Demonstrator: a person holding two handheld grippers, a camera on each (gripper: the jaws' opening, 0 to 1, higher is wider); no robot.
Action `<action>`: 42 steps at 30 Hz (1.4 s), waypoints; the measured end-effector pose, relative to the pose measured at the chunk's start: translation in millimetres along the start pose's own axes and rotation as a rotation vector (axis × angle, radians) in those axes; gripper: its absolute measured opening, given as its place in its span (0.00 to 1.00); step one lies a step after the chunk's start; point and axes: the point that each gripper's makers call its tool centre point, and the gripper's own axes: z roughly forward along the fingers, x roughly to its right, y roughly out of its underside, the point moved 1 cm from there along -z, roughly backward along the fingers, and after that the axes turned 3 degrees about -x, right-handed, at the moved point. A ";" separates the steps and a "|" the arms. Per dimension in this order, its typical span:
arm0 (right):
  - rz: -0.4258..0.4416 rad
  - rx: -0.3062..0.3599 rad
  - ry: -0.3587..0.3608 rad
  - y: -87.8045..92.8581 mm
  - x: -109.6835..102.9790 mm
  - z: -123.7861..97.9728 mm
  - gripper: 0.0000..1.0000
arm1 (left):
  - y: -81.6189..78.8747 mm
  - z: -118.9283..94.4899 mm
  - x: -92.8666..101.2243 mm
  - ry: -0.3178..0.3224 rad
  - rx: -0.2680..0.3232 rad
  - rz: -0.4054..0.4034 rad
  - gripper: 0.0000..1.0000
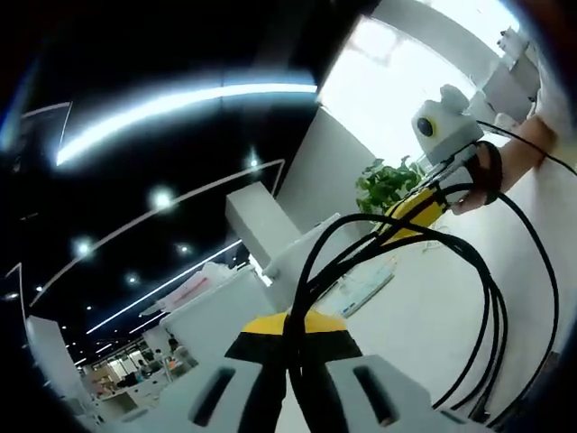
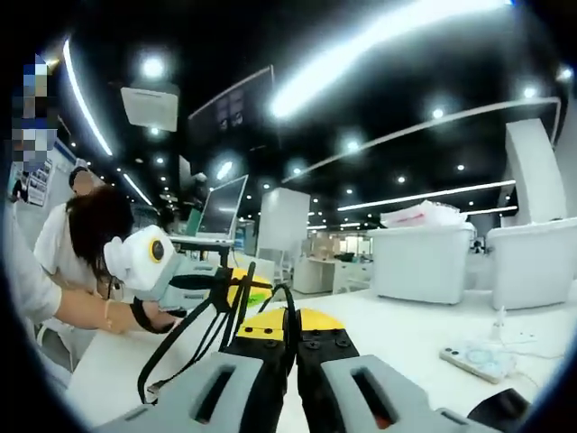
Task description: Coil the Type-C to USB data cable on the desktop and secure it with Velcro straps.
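So both tools [image 1: 290,347] [image 2: 290,338] are clamped on the cable [image 1: 487,298] (loops hang at 4 o'clock), keeping the coil together for strapping.

White surface [image 2: 415,329] stretching out here, and on its right side lies a small flat white device [image 2: 476,359] with a thin white cord trailing off. Far right, big white bins [image 2: 424,262] sit on it.

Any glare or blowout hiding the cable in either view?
Left gripper view: window area top right is blown out white, but the black cable reads crisply against the pale desk. Right gripper view: ceiling strips flare; cable stays visible; edges bend from fisheye.
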 end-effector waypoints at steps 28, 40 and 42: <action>0.141 0.025 -0.149 -8.5 -25.2 5.0 0.03 | -1.0 -1.2 10.5 0.006 -0.011 0.090 0.05; 0.107 0.140 -0.107 -50.9 -27.2 -10.0 0.13 | 15.8 0.9 -2.2 -0.014 -0.095 0.014 0.05; 0.079 0.147 -0.133 -55.2 -37.8 -10.5 0.17 | 18.7 1.8 -2.9 -0.018 -0.110 0.010 0.05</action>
